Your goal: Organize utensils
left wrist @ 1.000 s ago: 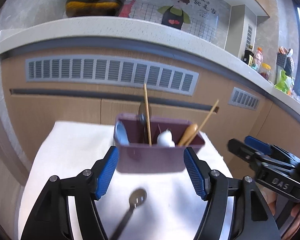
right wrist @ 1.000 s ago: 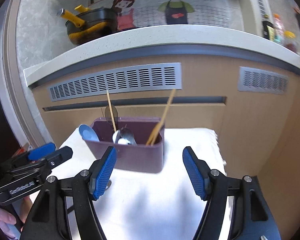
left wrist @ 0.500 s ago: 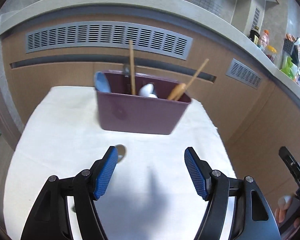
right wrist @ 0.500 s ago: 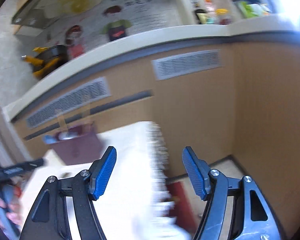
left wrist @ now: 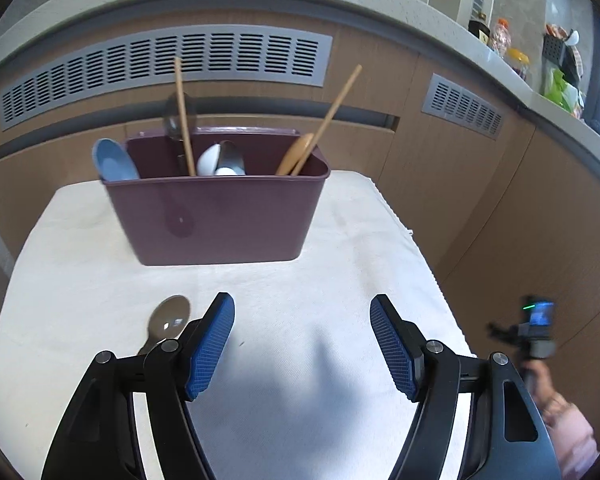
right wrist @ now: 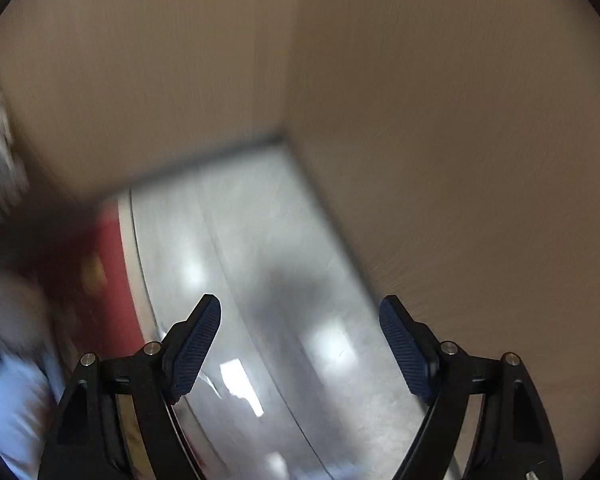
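Step in hand, judged: collect the metal spoon (left wrist: 168, 320) lying on the white cloth (left wrist: 340, 240) in front of the maroon caddy (left wrist: 220, 216). Left gripper (left wrist: 302, 344) is spread and empty, the spoon just outside its left finger; shift left to straddle the handle before closing. Right gripper (right wrist: 300, 344), jaws just widened, grips nothing over grey floor. Caddy holds 2 chopsticks, a wooden spoon, a white spoon, a blue spoon and metal spoons.
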